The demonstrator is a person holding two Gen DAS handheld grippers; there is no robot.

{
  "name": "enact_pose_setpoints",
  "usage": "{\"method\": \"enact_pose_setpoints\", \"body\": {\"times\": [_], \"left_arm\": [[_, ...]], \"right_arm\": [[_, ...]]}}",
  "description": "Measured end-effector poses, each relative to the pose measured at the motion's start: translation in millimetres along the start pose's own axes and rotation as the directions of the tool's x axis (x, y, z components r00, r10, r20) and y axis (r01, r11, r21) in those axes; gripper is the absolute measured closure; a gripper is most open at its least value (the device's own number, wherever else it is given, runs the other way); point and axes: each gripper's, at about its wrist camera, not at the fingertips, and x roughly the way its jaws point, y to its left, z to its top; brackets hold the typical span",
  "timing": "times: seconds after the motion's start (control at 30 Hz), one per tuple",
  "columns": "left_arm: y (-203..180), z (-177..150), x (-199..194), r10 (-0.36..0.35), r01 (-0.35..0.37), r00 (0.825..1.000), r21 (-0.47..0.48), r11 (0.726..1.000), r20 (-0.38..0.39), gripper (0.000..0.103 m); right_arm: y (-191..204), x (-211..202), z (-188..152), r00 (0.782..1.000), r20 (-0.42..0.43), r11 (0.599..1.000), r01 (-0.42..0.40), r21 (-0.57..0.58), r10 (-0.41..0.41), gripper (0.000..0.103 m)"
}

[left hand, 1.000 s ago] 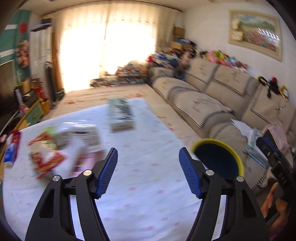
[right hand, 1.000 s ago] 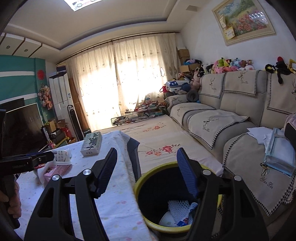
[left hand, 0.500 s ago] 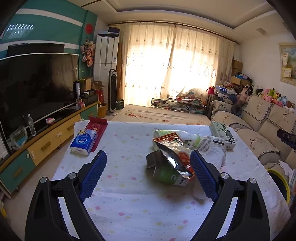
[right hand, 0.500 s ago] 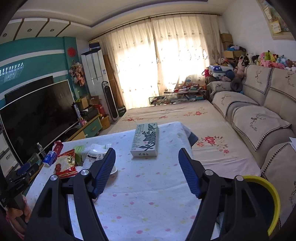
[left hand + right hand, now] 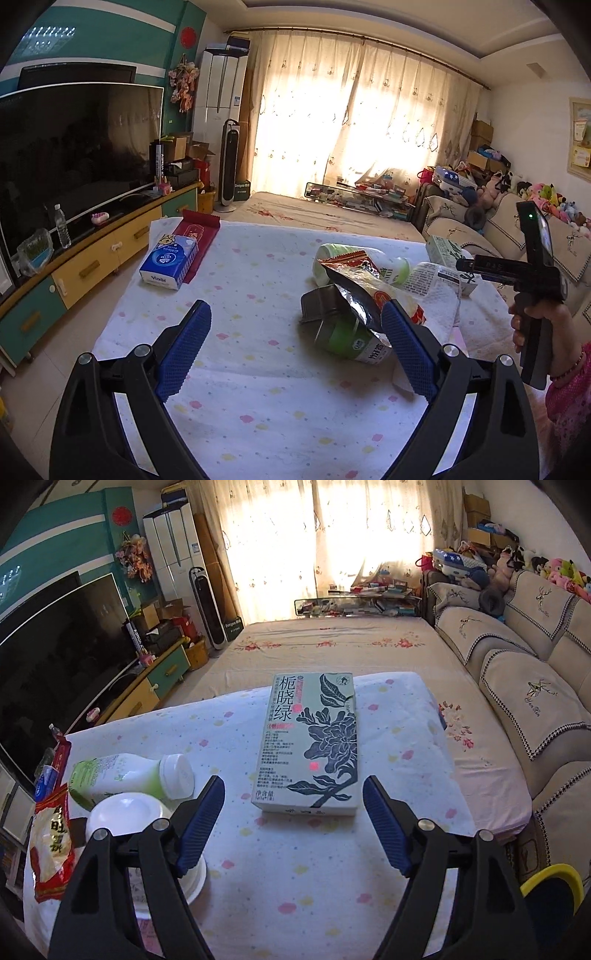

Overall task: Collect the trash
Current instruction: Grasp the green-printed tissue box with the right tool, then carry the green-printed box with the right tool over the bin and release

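Both grippers now face the table (image 5: pixel 258 406), not the yellow-rimmed bin (image 5: pixel 554 882) they pointed at a second ago. Left gripper (image 5: pixel 295 347) spread wide, nothing between the pads; its view has barely changed from half a second back. Just ahead by its right finger: crushed green can (image 5: pixel 347 339) under an opened snack bag (image 5: pixel 365 288), white bottle (image 5: pixel 391 266) behind. Blue tissue pack (image 5: pixel 168 260) far left. Right gripper (image 5: pixel 293 823) jaws opening, empty, closer to the green flower-print box (image 5: pixel 310 742), which looked far half a second ago. White bowl (image 5: pixel 125 816) beside its left finger; bin at lower right.
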Motion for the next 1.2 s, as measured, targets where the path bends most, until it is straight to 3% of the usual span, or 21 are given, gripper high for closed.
{"method": "enact_pose_setpoints", "body": {"times": [0.33, 0.43, 0.6, 0.83, 1.0, 1.2], "left_arm": [[-1.7, 0.6, 0.1, 0.007, -0.007, 1.0, 0.013, 1.0, -0.003, 0.011], [-1.3, 0.8, 0.0, 0.013, -0.013, 1.0, 0.012, 1.0, -0.002, 0.011], [0.1, 0.5, 3.8, 0.02, -0.02, 1.0, 0.009, 1.0, -0.01, 0.011], [-2.9, -1.8, 7.3, 0.03, -0.029, 0.999, 0.024, 0.999, -0.02, 0.011], [-3.9, -1.6, 7.1, 0.032, -0.032, 0.999, 0.027, 0.999, -0.02, 0.011], [-5.5, -3.3, 6.9, 0.033, -0.032, 0.999, 0.033, 0.999, -0.019, 0.011]], "right_arm": [[9.7, 54.3, 14.7, 0.987, -0.088, 0.991, 0.131, -0.036, -0.134, 0.026], [5.7, 65.0, 11.6, 0.982, -0.112, 0.989, 0.146, -0.034, -0.149, 0.033], [-0.3, 56.2, 0.5, 0.982, -0.099, 0.987, 0.158, -0.027, -0.16, 0.035], [-4.2, 21.5, -34.9, 0.984, -0.121, 0.99, 0.123, -0.073, -0.131, 0.035], [-15.3, -25.0, -73.5, 0.988, -0.133, 0.995, 0.066, -0.07, -0.075, 0.035], [-31.0, -109.6, -116.6, 0.997, -0.044, 0.996, 0.055, -0.076, -0.058, 0.035]]}}
